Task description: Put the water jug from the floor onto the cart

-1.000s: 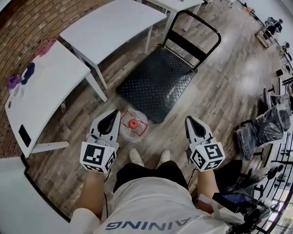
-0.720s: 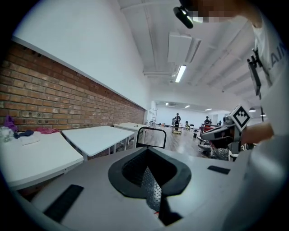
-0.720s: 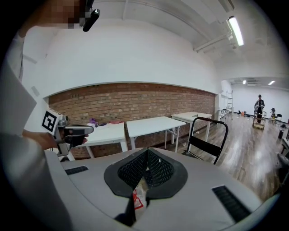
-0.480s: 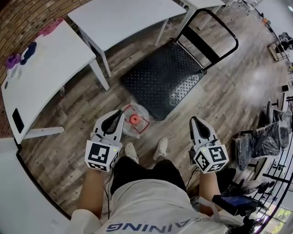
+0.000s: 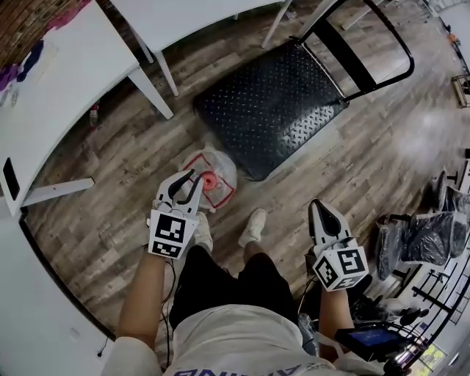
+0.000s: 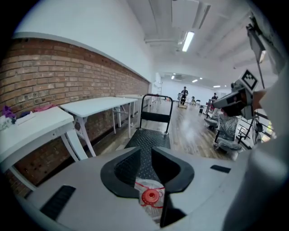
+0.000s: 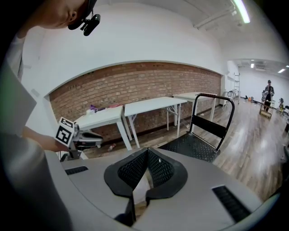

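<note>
The clear water jug [image 5: 219,170] with a red cap [image 5: 208,181] stands on the wood floor just in front of the person's feet. My left gripper [image 5: 189,178] hangs right over its left shoulder. Its jaws have just been opening and stand slightly apart with nothing between them. In the left gripper view the red cap [image 6: 150,196] shows low behind the parted left gripper [image 6: 145,151]. My right gripper [image 5: 317,205] is shut and empty, off to the right over bare floor; its right gripper [image 7: 147,151] tips meet. The black cart [image 5: 272,103] lies beyond the jug.
The cart's black handle [image 5: 371,48] rises at its far end. A white table [image 5: 66,81] stands at the left, another [image 5: 191,18] behind it, with a brick wall [image 6: 67,72] beyond. Wrapped office chairs [image 5: 418,235] sit at the right. The person's shoes [image 5: 253,224] are beside the jug.
Both grippers have dropped toward the floor, the left one coming down onto the jug's left side. The left jaws have parted slightly. The head has leaned lower.
</note>
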A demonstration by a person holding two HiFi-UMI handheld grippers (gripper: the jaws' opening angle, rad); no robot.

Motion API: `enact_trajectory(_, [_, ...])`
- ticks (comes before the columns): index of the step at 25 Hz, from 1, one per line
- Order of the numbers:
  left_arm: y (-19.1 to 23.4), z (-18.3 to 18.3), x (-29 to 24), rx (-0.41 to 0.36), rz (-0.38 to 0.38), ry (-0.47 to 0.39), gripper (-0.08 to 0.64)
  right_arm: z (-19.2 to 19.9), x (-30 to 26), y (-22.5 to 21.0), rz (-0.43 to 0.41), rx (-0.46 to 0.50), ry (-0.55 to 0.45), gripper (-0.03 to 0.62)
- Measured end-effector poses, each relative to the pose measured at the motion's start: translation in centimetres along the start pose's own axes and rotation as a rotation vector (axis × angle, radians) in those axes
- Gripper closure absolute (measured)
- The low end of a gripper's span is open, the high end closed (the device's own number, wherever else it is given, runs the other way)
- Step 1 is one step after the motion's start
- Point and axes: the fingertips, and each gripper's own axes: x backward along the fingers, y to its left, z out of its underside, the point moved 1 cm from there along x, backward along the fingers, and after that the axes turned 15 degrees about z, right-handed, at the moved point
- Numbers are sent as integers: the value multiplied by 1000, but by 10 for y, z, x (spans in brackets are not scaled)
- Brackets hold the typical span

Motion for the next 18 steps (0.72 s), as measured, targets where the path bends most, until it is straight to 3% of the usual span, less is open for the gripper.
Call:
enact_trajectory(2, [1,19,-17,2,12,56,464,8,-5,-5,-5,-5,15,588])
enact_trajectory(8, [6,49,-44,10,2,106,457,30,-22,-15,-24,-2,67,588])
enact_trajectory(15, [4,113,-82,39,64,246,365,63,-34,-11,-47,1,127,588])
enact_trajectory(18, [5,137,-94,58,70,263,350,80,-36,-13,-46,-1,160,588])
